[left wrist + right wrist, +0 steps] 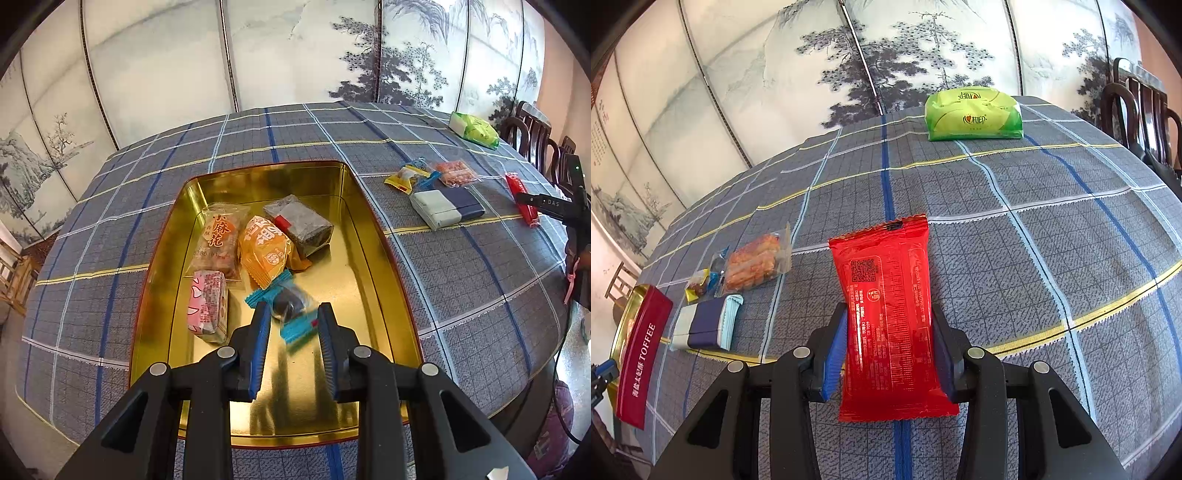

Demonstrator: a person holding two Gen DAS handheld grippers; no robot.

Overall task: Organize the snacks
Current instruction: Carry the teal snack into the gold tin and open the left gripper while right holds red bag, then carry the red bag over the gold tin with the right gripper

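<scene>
A gold tin [373, 236] with a dark red "TOFFEE" wall [642, 354] sits on the checked tablecloth. In it lie several wrapped snacks, among them an orange packet [264, 251] and a pink packet [207, 306]. My left gripper [291, 314] is open above the tin; a blurred blue-wrapped dark cookie [291, 306] is between its fingers, apparently loose. My right gripper [891, 328] is closed around a red snack packet [890, 314] that lies on the cloth. The same red packet [522, 199] also shows in the left wrist view.
Beside the tin lie a white-and-navy packet [705, 326], a clear pack of orange biscuits [753, 266] and a small yellow sweet [696, 288]. A green tissue pack [973, 114] lies at the table's far edge. Dark wooden chairs [1145, 110] stand at the right. A painted screen stands behind.
</scene>
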